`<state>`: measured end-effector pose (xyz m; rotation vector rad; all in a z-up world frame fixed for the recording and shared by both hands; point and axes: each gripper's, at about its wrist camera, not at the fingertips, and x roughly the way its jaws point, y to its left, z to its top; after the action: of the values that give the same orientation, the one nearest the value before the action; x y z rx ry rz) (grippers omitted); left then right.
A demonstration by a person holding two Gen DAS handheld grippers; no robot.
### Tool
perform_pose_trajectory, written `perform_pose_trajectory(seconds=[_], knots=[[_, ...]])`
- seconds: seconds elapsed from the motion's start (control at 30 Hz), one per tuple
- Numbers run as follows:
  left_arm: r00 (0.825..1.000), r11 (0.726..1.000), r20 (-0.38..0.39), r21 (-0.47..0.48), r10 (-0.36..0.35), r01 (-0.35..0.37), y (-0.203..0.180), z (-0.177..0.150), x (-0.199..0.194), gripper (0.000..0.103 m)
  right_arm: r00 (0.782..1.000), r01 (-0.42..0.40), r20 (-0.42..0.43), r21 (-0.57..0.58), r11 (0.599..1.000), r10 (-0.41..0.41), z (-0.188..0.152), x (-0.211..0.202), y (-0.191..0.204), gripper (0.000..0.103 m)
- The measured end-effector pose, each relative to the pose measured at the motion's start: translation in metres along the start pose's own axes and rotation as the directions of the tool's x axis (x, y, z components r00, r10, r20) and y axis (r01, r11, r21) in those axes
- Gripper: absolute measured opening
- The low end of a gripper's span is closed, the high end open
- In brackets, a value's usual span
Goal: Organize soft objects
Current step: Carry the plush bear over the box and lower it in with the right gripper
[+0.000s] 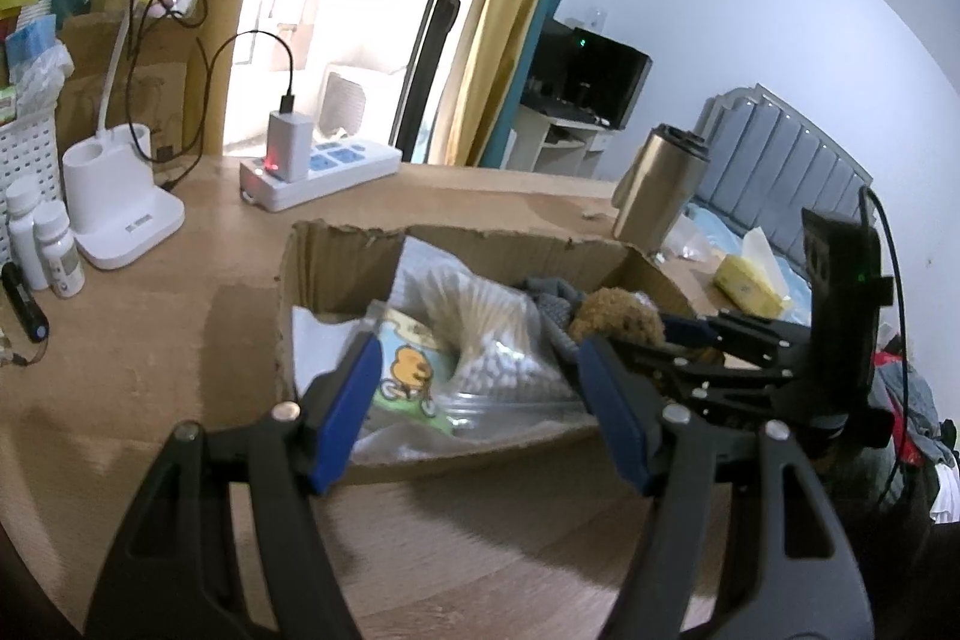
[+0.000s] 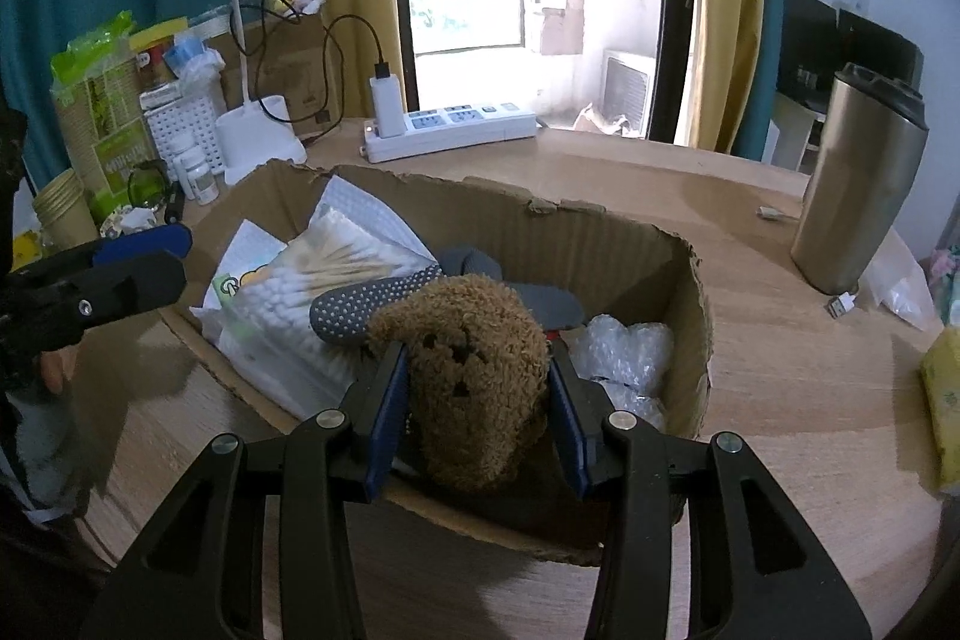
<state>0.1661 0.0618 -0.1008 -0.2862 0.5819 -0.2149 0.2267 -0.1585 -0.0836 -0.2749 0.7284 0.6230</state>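
A torn-rimmed cardboard box [image 2: 600, 232] sits on the wooden table. Inside lie a bag of cotton swabs [image 2: 312, 280], a grey dotted sock [image 2: 372, 304] and bubble wrap [image 2: 624, 346]. My right gripper [image 2: 477, 347] is shut on a brown plush bear [image 2: 474, 388], its blue pads pressing both sides, low over the box's near wall. In the left wrist view the bear [image 1: 618, 319] shows at the box's right side with the right gripper [image 1: 678, 340] behind it. My left gripper [image 1: 480, 343] stands open above the box's [image 1: 342, 250] near-left edge, nothing between its fingers.
A steel thermos [image 2: 858, 184] stands right of the box. A white power strip [image 2: 450, 130] with a charger lies behind it. A desk lamp [image 2: 258, 136], small bottles [image 2: 198, 172] and a white basket crowd the back left. A yellow tissue pack [image 2: 945, 400] sits far right.
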Motion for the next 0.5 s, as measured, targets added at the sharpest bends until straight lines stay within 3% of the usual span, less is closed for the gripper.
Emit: perform_pose_trajectory(seconds=[0.5], knots=[[1.000,1.000,0.015,-0.003,-0.003,0.003,0.002,-0.001,-0.003,0.070,0.998,0.027,0.057,-0.008,1.000,-0.026,0.009,-0.021,0.001,0.061]])
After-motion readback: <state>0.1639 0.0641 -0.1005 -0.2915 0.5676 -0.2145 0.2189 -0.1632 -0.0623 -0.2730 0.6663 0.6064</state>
